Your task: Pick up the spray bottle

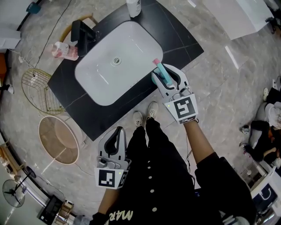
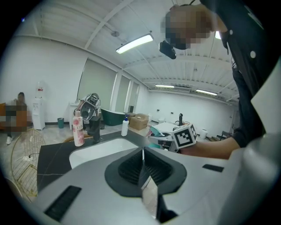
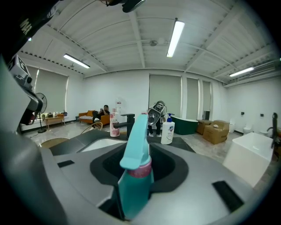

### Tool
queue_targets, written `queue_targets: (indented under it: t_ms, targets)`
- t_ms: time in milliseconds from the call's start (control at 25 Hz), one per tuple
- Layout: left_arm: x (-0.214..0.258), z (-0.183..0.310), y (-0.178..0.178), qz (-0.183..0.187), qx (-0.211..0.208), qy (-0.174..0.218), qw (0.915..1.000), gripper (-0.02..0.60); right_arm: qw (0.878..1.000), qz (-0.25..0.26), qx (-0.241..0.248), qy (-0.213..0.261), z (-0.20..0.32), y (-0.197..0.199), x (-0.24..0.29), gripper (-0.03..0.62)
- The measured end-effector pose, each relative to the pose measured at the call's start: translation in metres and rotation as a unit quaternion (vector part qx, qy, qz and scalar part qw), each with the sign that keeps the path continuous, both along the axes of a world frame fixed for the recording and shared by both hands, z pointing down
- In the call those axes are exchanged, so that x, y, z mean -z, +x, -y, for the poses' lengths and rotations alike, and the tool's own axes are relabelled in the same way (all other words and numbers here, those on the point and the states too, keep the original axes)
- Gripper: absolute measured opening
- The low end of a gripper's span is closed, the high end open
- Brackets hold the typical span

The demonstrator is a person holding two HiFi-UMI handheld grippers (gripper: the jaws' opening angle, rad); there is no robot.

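A person at a white basin (image 1: 103, 85) set in a black countertop (image 1: 178, 41) held the right gripper (image 1: 167, 75) just off the basin's near right corner, its jaws closed narrowly around the teal spray bottle (image 1: 163, 73). The bottle's pink collar and teal trigger head stood up between the jaws, leaning toward the basin. Whether the bottle's base rested on the countertop could not be made out.

The left gripper (image 1: 117, 132) hung well short of the basin's near edge, beside the person's legs, its jaws pressed together with nothing between them.

At the basin's far left side stood a black faucet (image 1: 83, 34) with a pink bottle (image 1: 64, 51) just beside it, and a white pump bottle (image 1: 134, 7) stood beyond the basin's far edge.
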State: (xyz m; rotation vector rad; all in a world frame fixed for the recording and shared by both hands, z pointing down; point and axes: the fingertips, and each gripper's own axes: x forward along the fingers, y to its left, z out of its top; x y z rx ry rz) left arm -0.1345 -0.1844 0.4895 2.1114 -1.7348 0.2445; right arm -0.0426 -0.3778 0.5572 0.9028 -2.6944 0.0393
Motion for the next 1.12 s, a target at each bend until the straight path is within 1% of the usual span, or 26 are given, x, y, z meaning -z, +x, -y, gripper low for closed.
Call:
queue_targets:
  t_ms: [120, 240, 480, 720, 800, 920, 1000, 1120]
  targets:
    - [0.009, 0.005, -0.007, 0.017, 0.000, 0.005, 0.9998, 0.020, 1.000, 0.012, -0.012, -0.005, -0.007, 0.004, 0.027, 0.130]
    - [0.027, 0.011, -0.011, 0.026, -0.005, 0.022, 0.9994, 0.020, 1.000, 0.020, -0.020, -0.003, -0.018, 0.009, 0.058, 0.129]
    - [0.070, 0.021, -0.018, 0.035, -0.009, 0.079, 0.9963, 0.020, 0.998, 0.036, -0.012, 0.047, -0.044, 0.008, 0.133, 0.129]
    - [0.110, 0.029, -0.018, 0.035, -0.024, 0.128, 0.9909, 0.020, 0.995, 0.070, -0.023, 0.067, -0.068, 0.020, 0.193, 0.129]
    - [0.121, 0.029, -0.016, 0.036, -0.029, 0.140, 0.9891, 0.020, 0.994, 0.076, -0.026, 0.073, -0.080, 0.026, 0.207, 0.129]
    - [0.131, 0.033, -0.018, 0.035, -0.032, 0.154, 0.9870, 0.020, 0.993, 0.070, -0.040, 0.086, -0.091, 0.037, 0.220, 0.129]
    - [0.137, 0.037, -0.020, 0.034, -0.031, 0.161, 0.9858, 0.020, 0.993, 0.062, -0.054, 0.089, -0.097, 0.047, 0.222, 0.129]
    - [0.149, 0.039, -0.022, 0.035, -0.028, 0.173, 0.9839, 0.020, 0.989, 0.072, -0.079, 0.097, -0.104, 0.065, 0.230, 0.129]
